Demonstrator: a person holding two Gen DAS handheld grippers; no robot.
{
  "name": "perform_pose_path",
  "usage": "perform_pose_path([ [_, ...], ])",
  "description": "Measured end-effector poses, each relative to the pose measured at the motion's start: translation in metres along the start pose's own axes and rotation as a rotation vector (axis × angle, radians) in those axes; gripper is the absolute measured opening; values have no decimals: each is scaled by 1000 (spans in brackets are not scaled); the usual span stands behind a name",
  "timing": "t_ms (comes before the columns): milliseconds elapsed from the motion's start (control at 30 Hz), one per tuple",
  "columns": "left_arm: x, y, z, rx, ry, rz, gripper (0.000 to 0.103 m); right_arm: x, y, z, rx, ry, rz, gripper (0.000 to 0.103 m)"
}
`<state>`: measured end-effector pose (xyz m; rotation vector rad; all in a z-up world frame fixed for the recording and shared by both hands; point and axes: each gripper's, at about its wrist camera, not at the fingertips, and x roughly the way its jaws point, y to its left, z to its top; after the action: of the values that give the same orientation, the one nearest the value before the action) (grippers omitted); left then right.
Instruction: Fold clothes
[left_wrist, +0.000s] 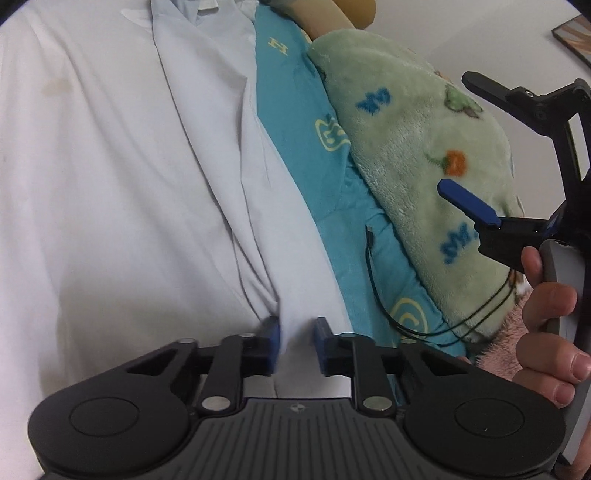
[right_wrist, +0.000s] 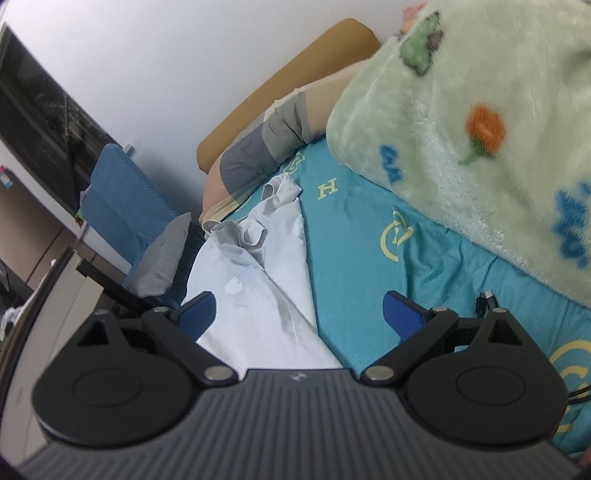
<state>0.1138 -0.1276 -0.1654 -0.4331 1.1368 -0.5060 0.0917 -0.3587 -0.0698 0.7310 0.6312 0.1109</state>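
Observation:
A pale white shirt (left_wrist: 122, 184) lies spread over the teal bed sheet (left_wrist: 295, 110); its collar end (right_wrist: 255, 236) is bunched toward the pillow. My left gripper (left_wrist: 297, 347) is shut on a fold of the shirt near its right edge, and cloth puckers up between the blue pads. My right gripper (right_wrist: 299, 314) stands open wide above the shirt's edge (right_wrist: 266, 306), with nothing pinched between its fingers. In the left wrist view the right gripper (left_wrist: 454, 133) hovers over the green blanket, held by a hand (left_wrist: 546, 314).
A green fleece blanket (left_wrist: 413, 129) with printed flowers is heaped on the right of the bed. A black cable (left_wrist: 373, 273) lies on the sheet beside it. A striped pillow (right_wrist: 266, 147) and tan headboard (right_wrist: 295, 70) sit at the far end; a blue chair (right_wrist: 122, 199) stands beside the bed.

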Motion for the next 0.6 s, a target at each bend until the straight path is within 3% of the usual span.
perform_pose_path([
  [167,-33,-4,-1,-18,-56,-25,2,4,-5,1,24,2,-15,98],
  [300,-72,5,-2,-113,-42,-75,1,0,-7,2,31,-6,-21,98],
  [433,-105,18,-7,-157,1,-17,1,-1,-6,2,30,-8,-27,98],
  [600,-120,34,-8,-160,45,140,1,4,-2,-2,0,9,-37,98],
])
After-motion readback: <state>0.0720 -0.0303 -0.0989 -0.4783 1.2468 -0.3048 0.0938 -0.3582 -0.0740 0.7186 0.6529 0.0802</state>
